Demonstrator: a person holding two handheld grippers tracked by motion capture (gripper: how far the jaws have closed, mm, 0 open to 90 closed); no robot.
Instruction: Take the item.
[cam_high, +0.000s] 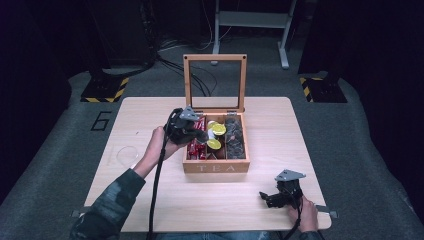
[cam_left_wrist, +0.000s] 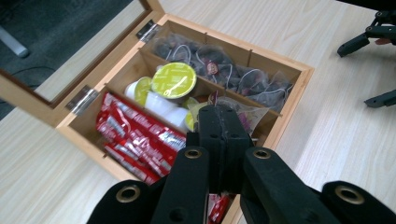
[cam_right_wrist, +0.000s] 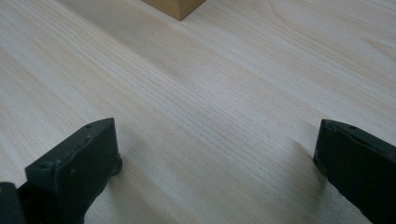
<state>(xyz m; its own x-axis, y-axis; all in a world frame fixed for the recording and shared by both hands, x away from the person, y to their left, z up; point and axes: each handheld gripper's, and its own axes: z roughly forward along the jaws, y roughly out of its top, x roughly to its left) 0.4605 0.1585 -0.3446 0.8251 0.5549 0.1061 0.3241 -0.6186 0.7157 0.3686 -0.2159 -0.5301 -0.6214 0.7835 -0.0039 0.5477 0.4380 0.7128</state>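
Left gripper (cam_left_wrist: 219, 122), jaws pressed together, above tea box (cam_high: 216, 167) near yellow pods (cam_left_wrist: 175, 80); right gripper (cam_right_wrist: 215, 154), jaws spread, resting on bench (cam_high: 150, 200), near right.

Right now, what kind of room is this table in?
Probably a lab or workshop set up for filming, not a kitchen. The wooden table with the tea box stands on grey carpet, with loose cables and yellow-and-black striped stand bases behind it in the dark.

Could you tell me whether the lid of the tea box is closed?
No, the lid of the tea box stands upright and open, with the compartments exposed.
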